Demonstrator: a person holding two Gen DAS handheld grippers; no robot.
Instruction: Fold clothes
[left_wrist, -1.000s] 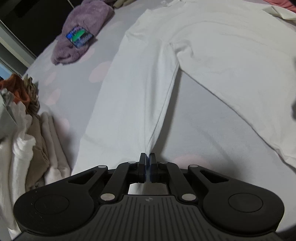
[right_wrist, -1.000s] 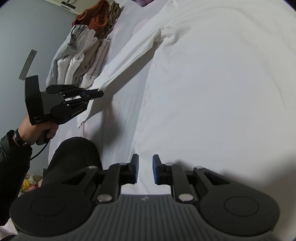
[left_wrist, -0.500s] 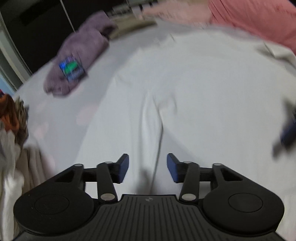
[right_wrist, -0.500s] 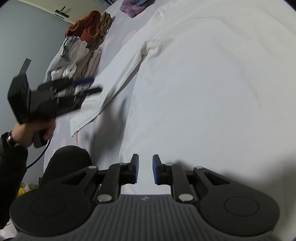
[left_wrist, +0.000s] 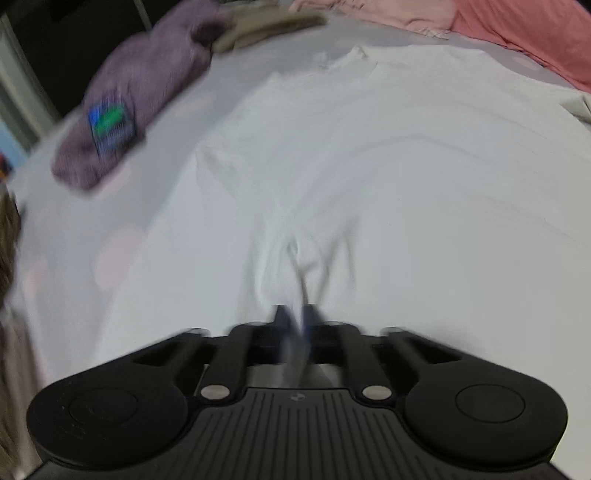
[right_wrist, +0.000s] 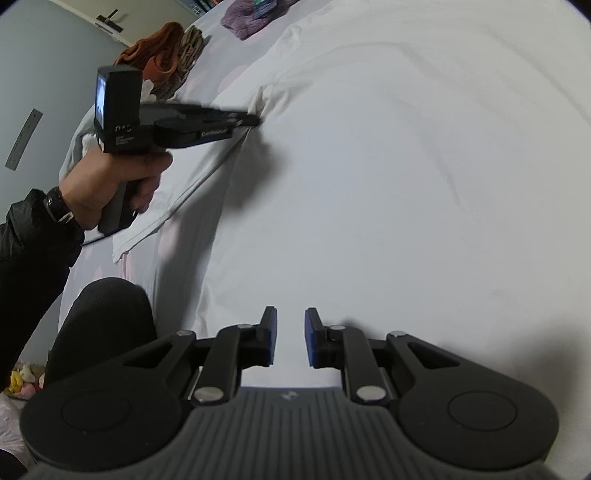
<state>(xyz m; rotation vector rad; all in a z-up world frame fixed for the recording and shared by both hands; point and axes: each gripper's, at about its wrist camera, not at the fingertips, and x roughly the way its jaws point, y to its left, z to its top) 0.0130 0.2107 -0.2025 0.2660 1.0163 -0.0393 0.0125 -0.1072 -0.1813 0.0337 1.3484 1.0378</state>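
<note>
A white long-sleeved shirt (right_wrist: 388, 166) lies spread flat on a bed (left_wrist: 110, 258), collar toward twelve o'clock in the left wrist view, its long axis running away from both tools. The left gripper (left_wrist: 295, 317), nearer the sleeve (right_wrist: 192, 173), has its jaws pressed nearly together, apparently pinching a bunched ridge of fabric where sleeve meets body, though blur hides the contact. The right gripper (right_wrist: 288, 336) hovers at the hem, jaws spread, holding nothing. A purple garment (left_wrist: 140, 96) sits at ten o'clock, pink cloth (left_wrist: 517, 33) at one, well clear.
</note>
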